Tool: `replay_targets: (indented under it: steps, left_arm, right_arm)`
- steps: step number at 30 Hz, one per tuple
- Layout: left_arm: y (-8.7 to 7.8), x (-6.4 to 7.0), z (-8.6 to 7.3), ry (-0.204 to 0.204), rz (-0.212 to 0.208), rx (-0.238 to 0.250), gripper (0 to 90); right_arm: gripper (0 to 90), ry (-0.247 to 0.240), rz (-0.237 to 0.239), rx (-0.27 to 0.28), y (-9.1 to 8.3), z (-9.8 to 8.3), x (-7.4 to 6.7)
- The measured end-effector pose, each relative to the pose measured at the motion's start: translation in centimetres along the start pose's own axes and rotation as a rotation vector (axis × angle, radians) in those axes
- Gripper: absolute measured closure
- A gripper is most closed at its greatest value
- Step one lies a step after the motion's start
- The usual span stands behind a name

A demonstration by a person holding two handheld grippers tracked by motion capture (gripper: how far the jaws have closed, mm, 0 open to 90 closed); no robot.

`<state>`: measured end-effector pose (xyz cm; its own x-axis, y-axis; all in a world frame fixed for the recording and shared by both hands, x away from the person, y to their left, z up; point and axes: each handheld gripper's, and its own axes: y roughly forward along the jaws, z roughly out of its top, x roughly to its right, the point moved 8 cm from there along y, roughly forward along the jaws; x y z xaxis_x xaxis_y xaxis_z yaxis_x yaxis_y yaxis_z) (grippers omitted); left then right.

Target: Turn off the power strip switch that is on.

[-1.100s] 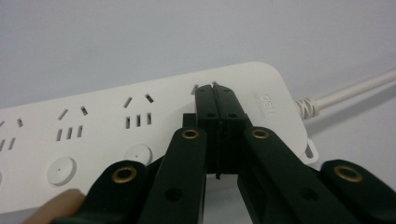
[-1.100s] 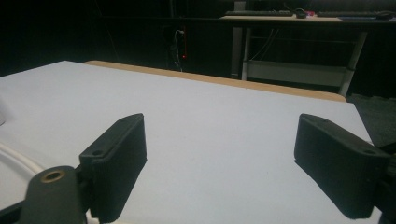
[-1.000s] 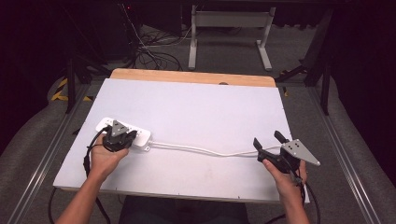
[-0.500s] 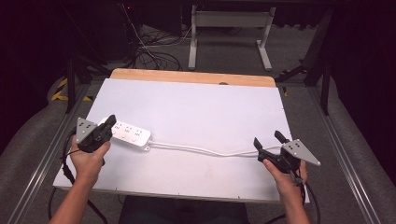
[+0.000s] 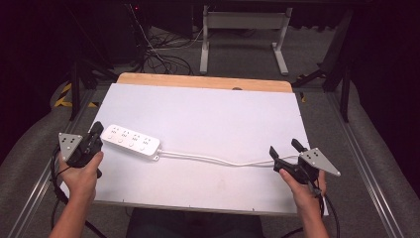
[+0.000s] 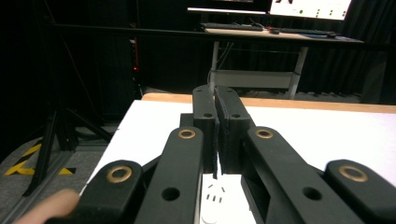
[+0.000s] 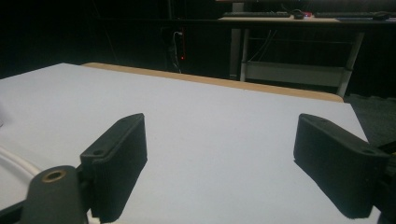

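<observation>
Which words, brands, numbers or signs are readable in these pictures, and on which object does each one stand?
None can be read.
Power strip: no legible print; its socket marks are not text.
Monitor on the far desk: bright content, too small and blurred to read.
Yellow-black floor stripes: a hazard pattern, no words.

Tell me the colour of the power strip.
White power strip, clearest in the high view.
</observation>
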<state>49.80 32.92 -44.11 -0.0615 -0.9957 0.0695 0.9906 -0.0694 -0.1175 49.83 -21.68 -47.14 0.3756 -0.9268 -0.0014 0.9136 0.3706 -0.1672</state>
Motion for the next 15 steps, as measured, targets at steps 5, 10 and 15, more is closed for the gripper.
replay_targets:
  steps: [5, 10, 15]
  left_arm:
    - [-0.1, -0.8, 0.2, -0.003, 0.023, 0.005, 87.1]
    - [0.1, -1.3, 0.2, 0.004, 0.036, -0.009, 66.4]
    - [0.3, -1.0, 0.1, 0.017, -0.007, -0.034, 32.9]
  right_arm:
    - [18.0, 0.000, 0.002, -0.003, 0.1, 0.0, -0.1]
    - [18.2, -0.005, 0.009, -0.007, 0.2, -0.1, -0.4]
    - [18.2, -0.007, 0.007, -0.004, 0.2, 0.0, -0.3]
